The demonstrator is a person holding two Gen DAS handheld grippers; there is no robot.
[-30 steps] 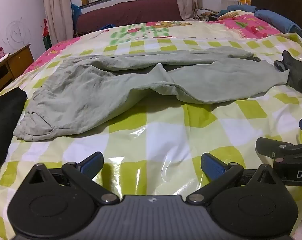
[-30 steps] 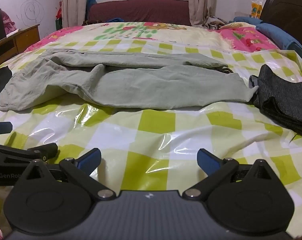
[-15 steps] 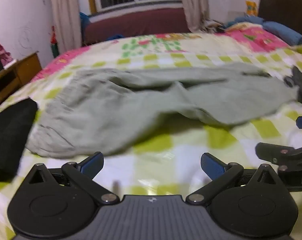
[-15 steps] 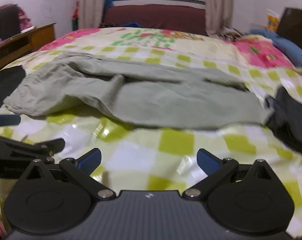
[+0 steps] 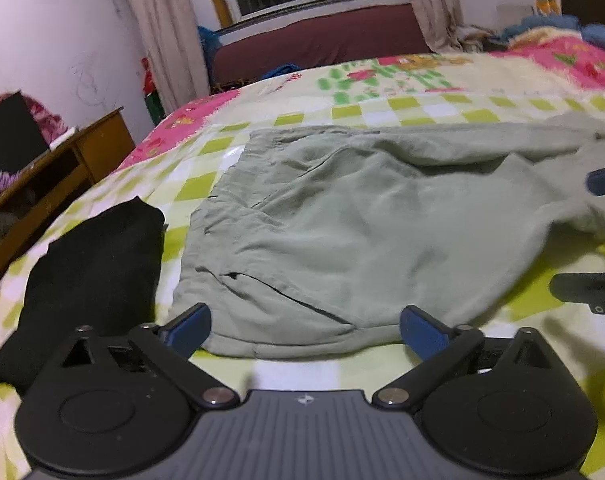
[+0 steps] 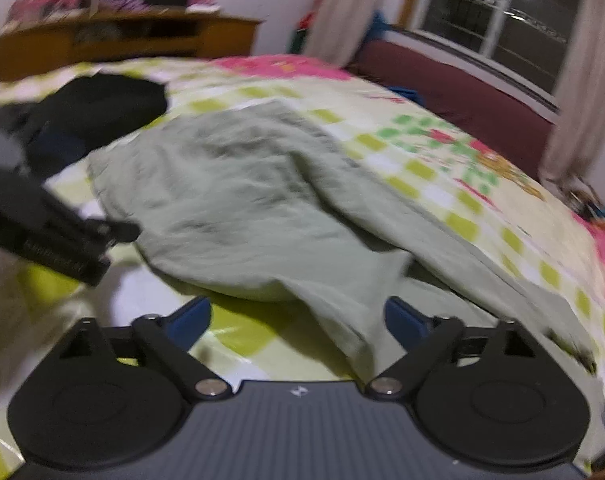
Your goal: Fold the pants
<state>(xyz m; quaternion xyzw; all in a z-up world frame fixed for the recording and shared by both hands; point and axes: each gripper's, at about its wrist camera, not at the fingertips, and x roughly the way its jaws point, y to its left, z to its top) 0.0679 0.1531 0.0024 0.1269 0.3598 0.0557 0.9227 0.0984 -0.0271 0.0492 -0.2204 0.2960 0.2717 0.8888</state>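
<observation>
Pale green pants (image 5: pixel 354 224) lie spread and creased on the checked bed cover (image 5: pixel 302 372), waistband near me at the left, legs running off to the right. My left gripper (image 5: pixel 304 330) is open and empty, its blue pads just short of the waistband edge. In the right wrist view the pants (image 6: pixel 254 208) fill the middle; my right gripper (image 6: pixel 298 322) is open and empty, with the near fabric edge between its fingers, not clamped. The left gripper (image 6: pixel 54 236) shows at that view's left edge.
A folded black garment (image 5: pixel 90 276) lies on the bed left of the pants. A wooden desk (image 5: pixel 42 184) stands beyond the bed's left side. A maroon bench (image 5: pixel 322 44) runs under the window. The right gripper's parts (image 5: pixel 594 292) show at the right edge.
Both grippers have moved forward and left toward the waistband end of the pants. The right gripper has also swung its view leftward. Both stay open and empty.
</observation>
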